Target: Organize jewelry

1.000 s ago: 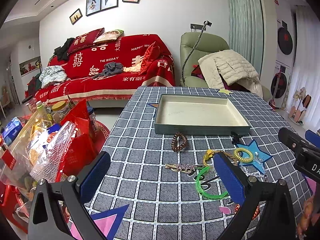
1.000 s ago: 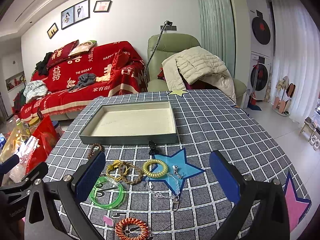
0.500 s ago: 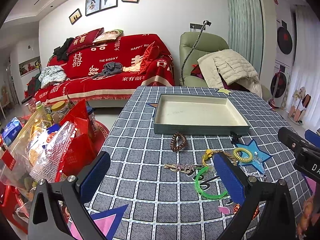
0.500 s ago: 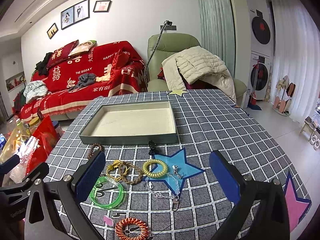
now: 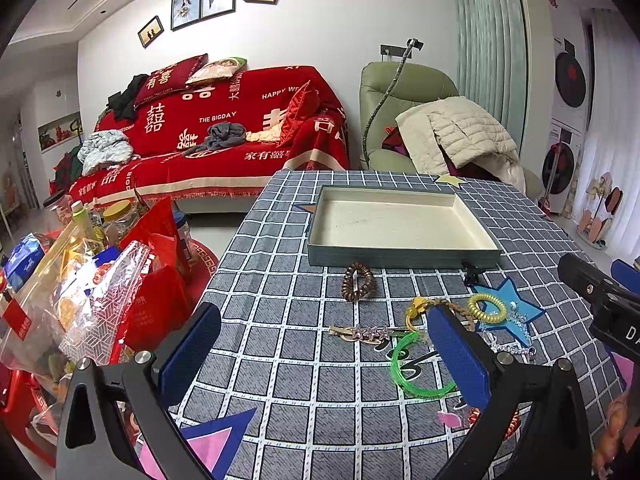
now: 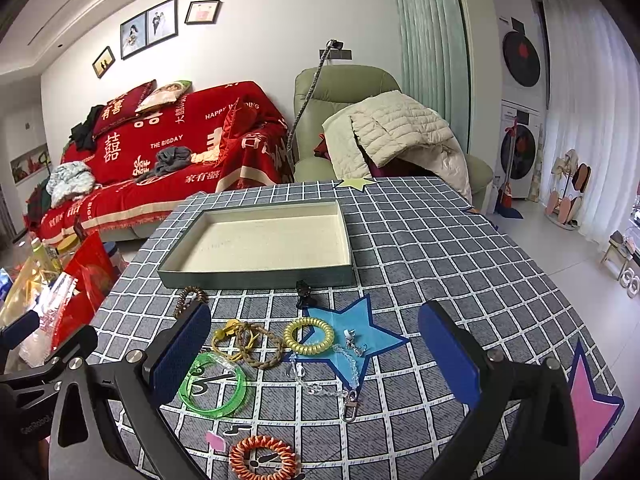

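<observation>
An empty grey-green tray (image 5: 404, 255) (image 6: 256, 278) with a cream inside sits mid-table. Jewelry lies in front of it: a brown spiral band (image 5: 357, 287), a sparkly hair clip (image 5: 362, 333), a green bangle (image 6: 212, 390) (image 5: 420, 370), a braided cord with yellow clasp (image 6: 250, 342), a yellow spiral band (image 6: 309, 335) (image 5: 487, 307), a clear bead chain (image 6: 320, 376), an orange spiral band (image 6: 264, 458) and a small black clip (image 6: 304, 293). My left gripper (image 5: 324, 354) is open and empty above the near table. My right gripper (image 6: 316, 354) is open and empty above the jewelry.
The table has a grey checked cloth (image 6: 440, 256) with blue (image 6: 360, 332) and pink (image 6: 592, 404) star stickers. Bags of groceries (image 5: 80, 288) stand off the table's left edge. A red sofa (image 5: 224, 136) and green armchair (image 6: 360, 128) stand behind.
</observation>
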`<state>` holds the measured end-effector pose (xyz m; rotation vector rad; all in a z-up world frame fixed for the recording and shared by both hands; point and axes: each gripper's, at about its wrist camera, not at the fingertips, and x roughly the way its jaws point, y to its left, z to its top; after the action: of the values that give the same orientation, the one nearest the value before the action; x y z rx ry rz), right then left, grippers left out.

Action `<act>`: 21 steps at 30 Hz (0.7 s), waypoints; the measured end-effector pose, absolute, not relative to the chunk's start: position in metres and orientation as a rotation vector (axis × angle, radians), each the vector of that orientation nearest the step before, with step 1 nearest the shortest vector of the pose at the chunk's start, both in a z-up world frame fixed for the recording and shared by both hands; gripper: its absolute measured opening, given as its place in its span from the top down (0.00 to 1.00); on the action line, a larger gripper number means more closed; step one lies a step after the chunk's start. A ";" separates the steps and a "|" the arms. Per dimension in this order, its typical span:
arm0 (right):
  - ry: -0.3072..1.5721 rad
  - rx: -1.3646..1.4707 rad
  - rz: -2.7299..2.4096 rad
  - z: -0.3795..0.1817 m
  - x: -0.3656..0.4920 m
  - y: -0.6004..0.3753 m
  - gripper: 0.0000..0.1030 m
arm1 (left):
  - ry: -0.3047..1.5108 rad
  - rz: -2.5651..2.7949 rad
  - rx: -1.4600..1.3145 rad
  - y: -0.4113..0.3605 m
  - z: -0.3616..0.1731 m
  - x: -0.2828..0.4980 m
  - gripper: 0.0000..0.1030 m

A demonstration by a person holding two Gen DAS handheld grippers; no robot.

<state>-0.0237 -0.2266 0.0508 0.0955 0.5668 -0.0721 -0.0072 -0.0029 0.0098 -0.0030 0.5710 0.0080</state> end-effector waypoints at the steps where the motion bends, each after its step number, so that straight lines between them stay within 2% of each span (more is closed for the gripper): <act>1: 0.567 0.096 -0.073 0.051 -0.024 -0.226 0.00 | 0.573 0.009 -0.003 -0.004 0.009 -0.007 0.00; 9: 0.614 0.094 -0.060 0.041 -0.015 -0.232 0.00 | 0.680 -0.026 -0.006 -0.002 -0.008 0.015 0.00; 14: 0.715 0.137 -0.038 0.027 0.012 -0.253 0.00 | 0.793 -0.117 -0.060 0.002 -0.023 0.053 0.00; 21: 0.880 0.229 0.038 0.001 0.073 -0.270 0.00 | 0.867 -0.118 0.029 -0.015 -0.043 0.113 0.00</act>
<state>0.0730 -0.2703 0.0008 0.2289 0.8802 0.0380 0.1134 -0.0148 -0.0426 0.0292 0.8673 -0.1177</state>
